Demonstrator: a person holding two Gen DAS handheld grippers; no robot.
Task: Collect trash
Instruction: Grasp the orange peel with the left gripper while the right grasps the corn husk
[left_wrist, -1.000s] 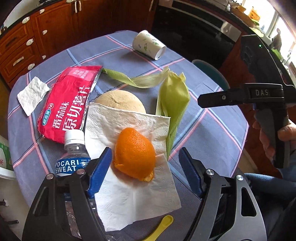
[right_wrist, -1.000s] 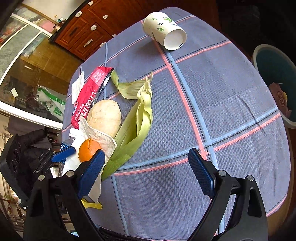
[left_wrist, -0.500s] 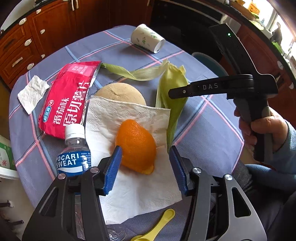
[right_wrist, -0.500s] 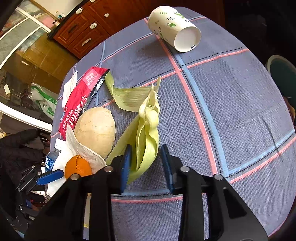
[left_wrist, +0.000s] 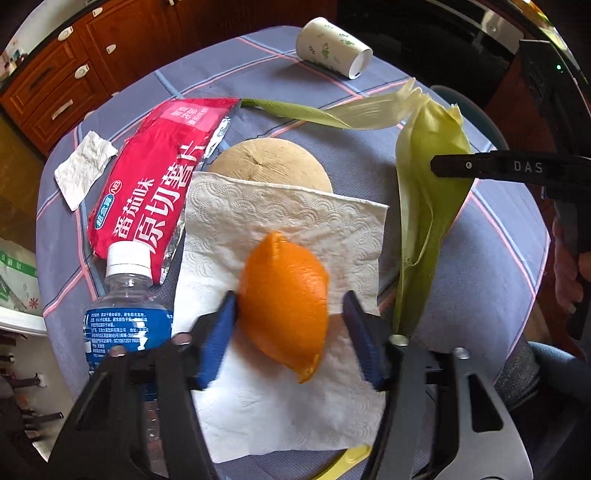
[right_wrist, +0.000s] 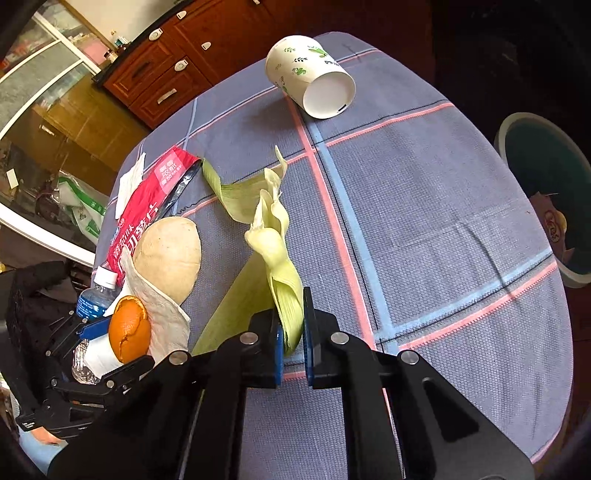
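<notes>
Barely begun — the tabletop (right_wrist: 443, 221) is littered. Right hand-held gripper (right_wrist: 293, 347) pinches the corn husk (right_wrist: 284, 295); left hand-held gripper (left_wrist: 291, 332) is closing around the orange peel (left_wrist: 284, 295), seemingly not yet gripping.

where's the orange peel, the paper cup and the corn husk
orange peel (left_wrist: 284, 295), left wrist view, middle of the outer skin
paper cup (right_wrist: 301, 68), right wrist view, printed side wall
corn husk (right_wrist: 282, 273), right wrist view, bundled leaves above the pads

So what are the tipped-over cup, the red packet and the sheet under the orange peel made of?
The cup looks like matte printed paper, with a thin rolled rim and a plain white inside. The red packet seems to be glossy plastic film lined with foil, as silver shows along its torn edge. The sheet under the orange peel is probably soft embossed paper towel, patterned and wrinkled.
</notes>
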